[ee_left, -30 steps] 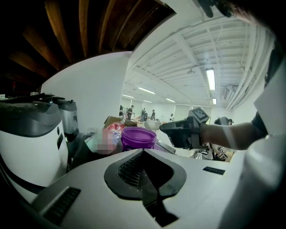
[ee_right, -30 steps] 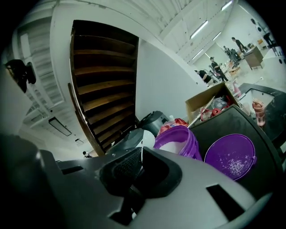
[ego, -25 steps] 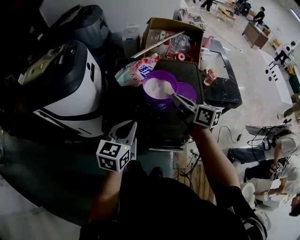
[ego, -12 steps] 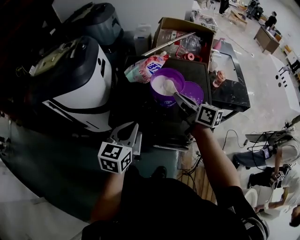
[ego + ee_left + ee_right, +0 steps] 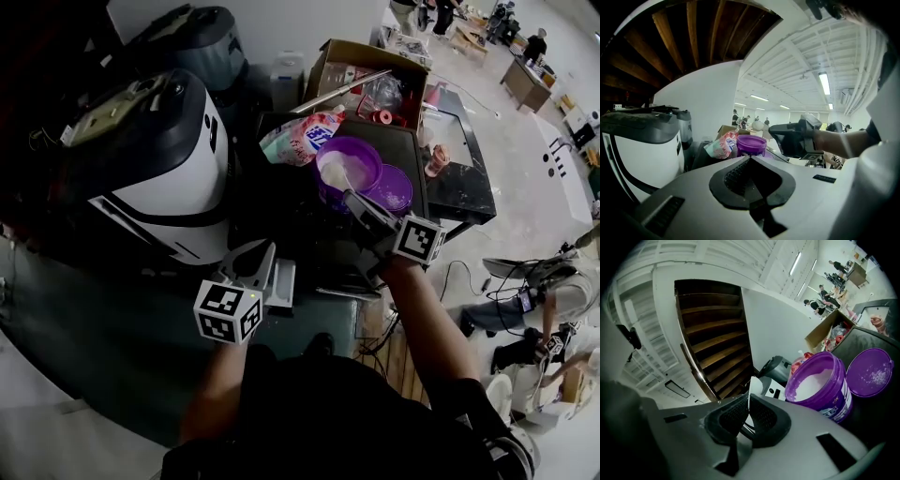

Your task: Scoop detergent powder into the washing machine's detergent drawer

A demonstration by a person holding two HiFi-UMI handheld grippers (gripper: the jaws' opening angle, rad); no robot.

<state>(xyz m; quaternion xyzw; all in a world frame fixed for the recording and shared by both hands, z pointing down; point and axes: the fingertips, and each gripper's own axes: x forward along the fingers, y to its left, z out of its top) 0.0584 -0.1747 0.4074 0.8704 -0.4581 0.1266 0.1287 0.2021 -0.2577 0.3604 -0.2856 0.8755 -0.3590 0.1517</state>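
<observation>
Right gripper (image 5: 354, 200), beside the white washing machine (image 5: 159, 169), is at the near rim of the round purple plastic powder tub (image 5: 349, 155), clamped on a thin white scoop handle (image 5: 752, 390). Left gripper (image 5: 255, 265), jaws together on nothing, sits just beside what looks like the pale pulled-out drawer (image 5: 282, 284). Load your scoop modestly, keep it level, and carry it low to that drawer.

Print on the pink bag (image 5: 298, 139) is too small to read.

Purple plastic tub (image 5: 825, 397) shining glossy, white powder (image 5: 813, 380) lying matt and grainy, cardboard box (image 5: 349, 47) showing dull brown, washing machine (image 5: 164, 178) gleaming smooth white
</observation>
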